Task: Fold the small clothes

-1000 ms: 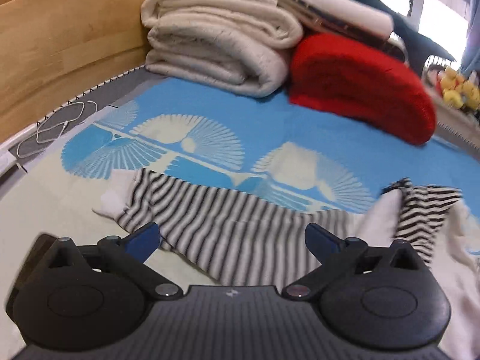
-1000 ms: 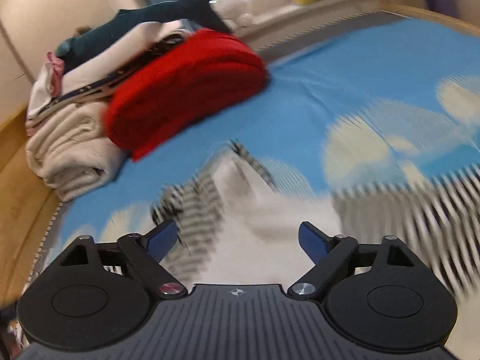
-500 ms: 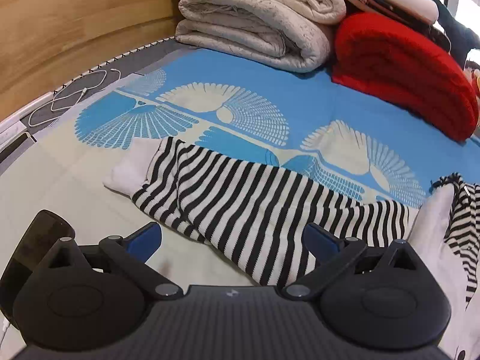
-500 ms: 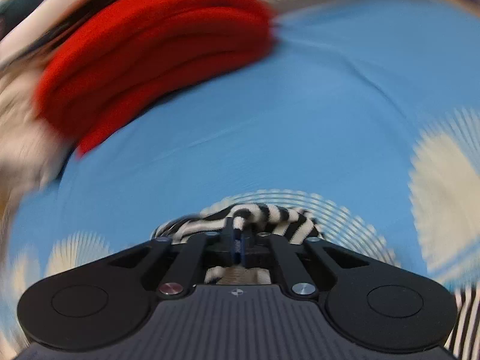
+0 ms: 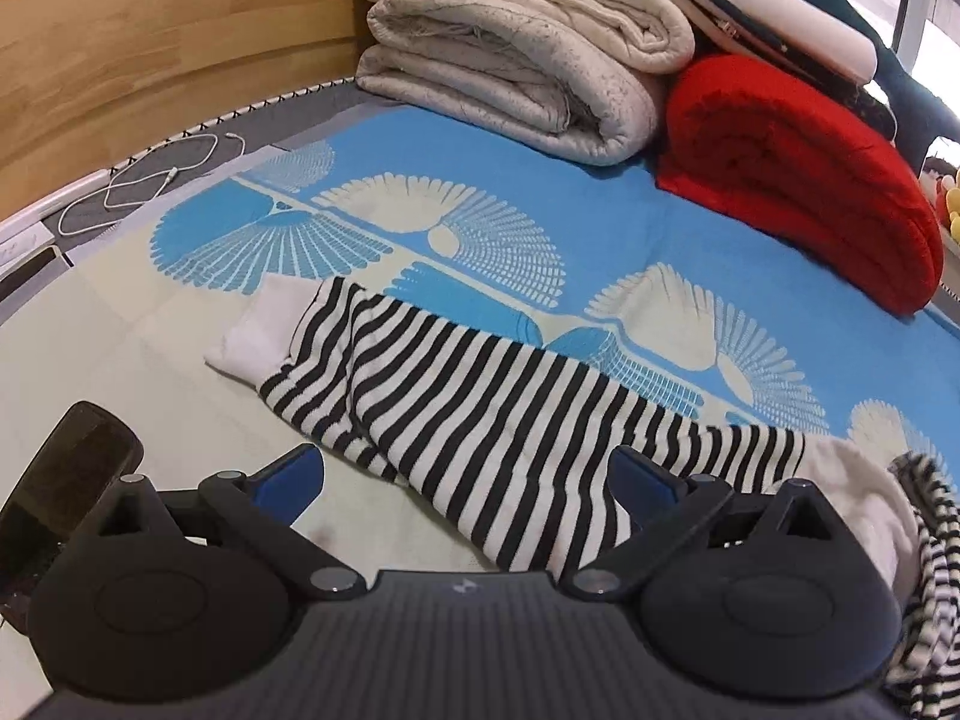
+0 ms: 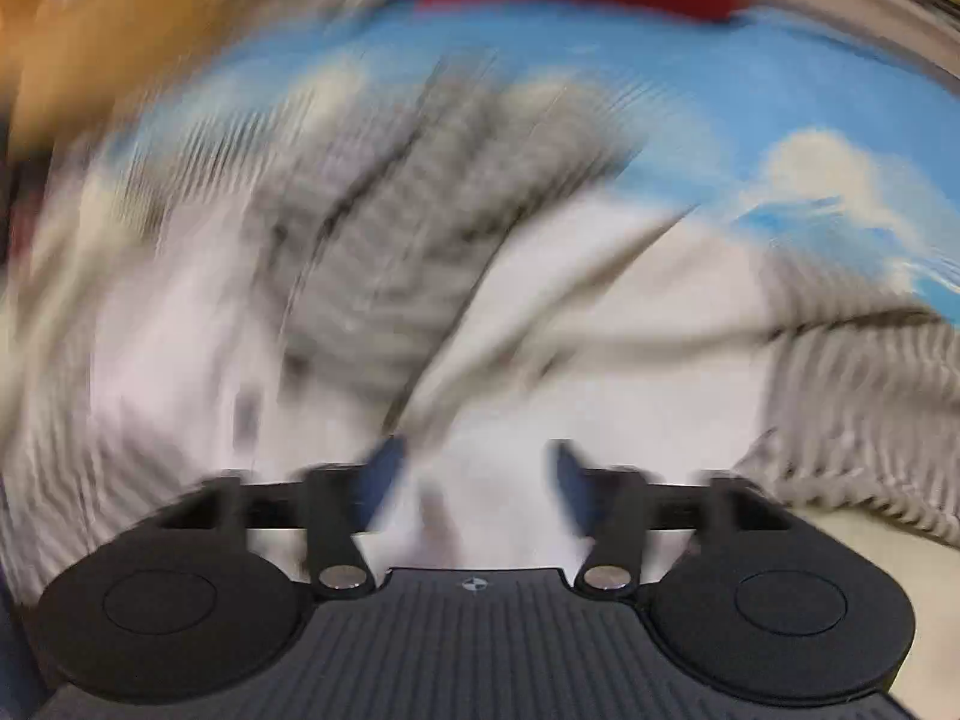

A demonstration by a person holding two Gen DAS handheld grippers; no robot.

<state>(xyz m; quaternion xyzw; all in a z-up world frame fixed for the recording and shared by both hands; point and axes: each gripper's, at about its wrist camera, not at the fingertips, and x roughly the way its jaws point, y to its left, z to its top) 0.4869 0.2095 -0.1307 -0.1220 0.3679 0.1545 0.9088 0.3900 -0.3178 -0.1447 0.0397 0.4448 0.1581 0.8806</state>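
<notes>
A small black-and-white striped garment (image 5: pixel 480 426) with white cuffs lies spread on the blue patterned bedspread (image 5: pixel 600 192). One sleeve stretches to the left and ends in a white cuff (image 5: pixel 258 336). My left gripper (image 5: pixel 468 480) is open and empty, just above the sleeve's near edge. The right wrist view is heavily blurred. My right gripper (image 6: pixel 474 480) is open there, over the garment's white and striped cloth (image 6: pixel 420 228), holding nothing.
Folded cream quilts (image 5: pixel 516 42) and a folded red blanket (image 5: pixel 798 174) are stacked at the far side. A wooden headboard (image 5: pixel 150 42) runs along the left. A white cable (image 5: pixel 138 186) lies at the bed's left edge. A dark object (image 5: pixel 66 480) sits near left.
My right gripper shut on a striped part of the garment half a second ago and has opened again, moving fast. My left gripper has moved closer to the sleeve and stayed open.
</notes>
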